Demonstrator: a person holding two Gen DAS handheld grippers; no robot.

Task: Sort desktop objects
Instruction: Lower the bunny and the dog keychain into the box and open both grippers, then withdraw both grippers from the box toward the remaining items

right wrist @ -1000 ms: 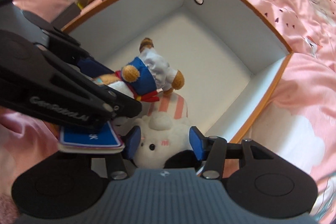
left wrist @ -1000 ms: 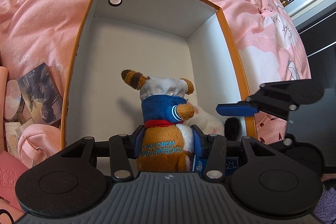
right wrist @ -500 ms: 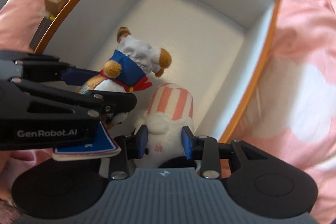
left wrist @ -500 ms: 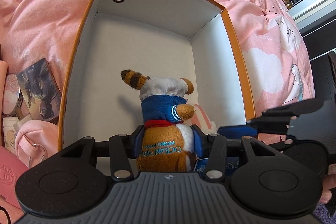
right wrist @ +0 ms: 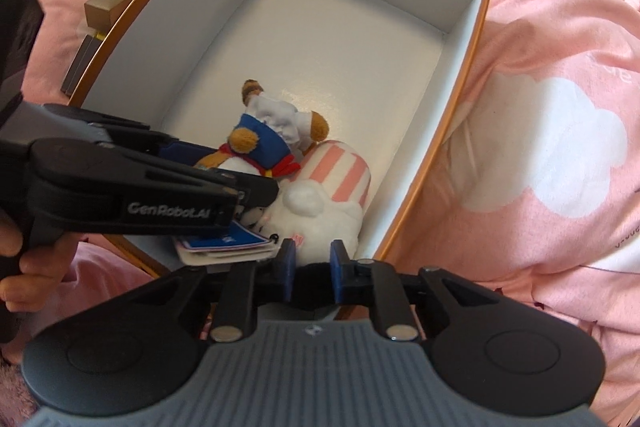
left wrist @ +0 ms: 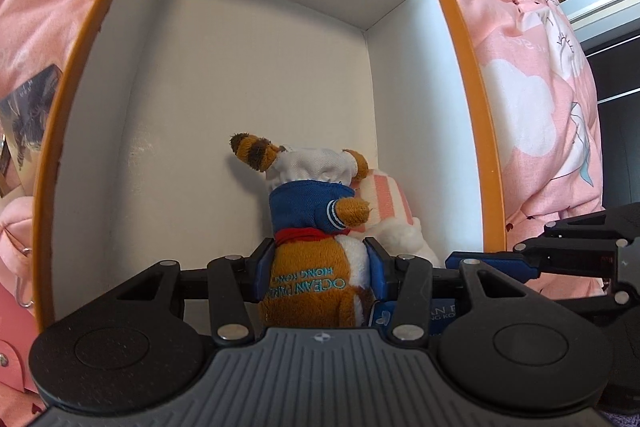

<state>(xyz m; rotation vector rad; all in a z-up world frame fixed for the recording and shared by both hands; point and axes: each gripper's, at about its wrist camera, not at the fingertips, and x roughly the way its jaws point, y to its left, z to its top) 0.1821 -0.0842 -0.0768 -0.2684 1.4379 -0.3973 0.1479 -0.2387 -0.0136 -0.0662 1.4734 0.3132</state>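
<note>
Box (left wrist: 460, 39) floor bare upper frame; plush fox (left wrist: 316, 227) w/ white cap, blue top, clamped by left gripper (left wrist: 318, 267). Right gripper (right wrist: 311, 277) closing, touching nothing; white striped plush (right wrist: 320, 199) just ahead.

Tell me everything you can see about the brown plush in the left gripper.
The brown plush is a soft toy with a striped tail, white hat, blue jacket, red scarf and teal stitched lettering. The left gripper clamps its body, holding it low inside the box. It leans against the white plush.
</note>
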